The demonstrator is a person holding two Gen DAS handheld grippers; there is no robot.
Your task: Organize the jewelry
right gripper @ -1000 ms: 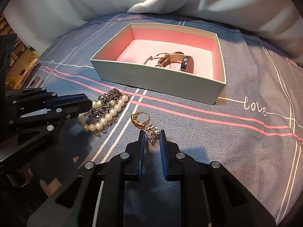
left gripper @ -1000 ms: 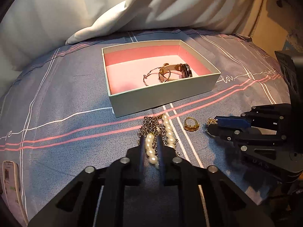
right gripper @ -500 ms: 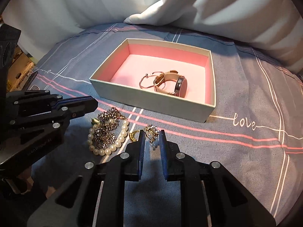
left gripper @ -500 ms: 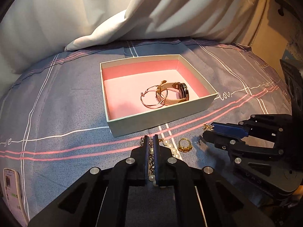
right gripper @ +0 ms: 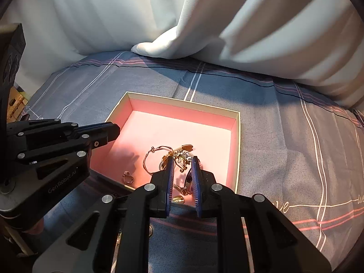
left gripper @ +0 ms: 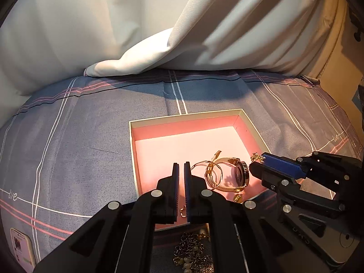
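Note:
A pale box with pink lining (left gripper: 188, 115) (right gripper: 182, 101) lies on the bedspread. Inside are a watch (left gripper: 238, 175), a thin bangle (right gripper: 154, 157) and small gold pieces (right gripper: 127, 177) (left gripper: 237, 197). My right gripper (right gripper: 182, 166) hangs over the box, jaws slightly apart, with a sparkly gold earring (right gripper: 182, 158) (left gripper: 257, 157) at its fingertips. My left gripper (left gripper: 181, 170) is over the box's near left part, shut and empty. The pearl and chain necklace (left gripper: 193, 254) lies on the bedspread in front of the box.
White pillows (left gripper: 159, 34) rise behind the box. A phone (left gripper: 21, 248) lies at the bed's left edge. The grey bedspread (right gripper: 284, 136) with pink and white stripes surrounds the box.
Both grippers rose and moved forward from the bedspread to over the box. The right one carried the sparkly earring along and has opened a little. A small gold ring now lies in the box.

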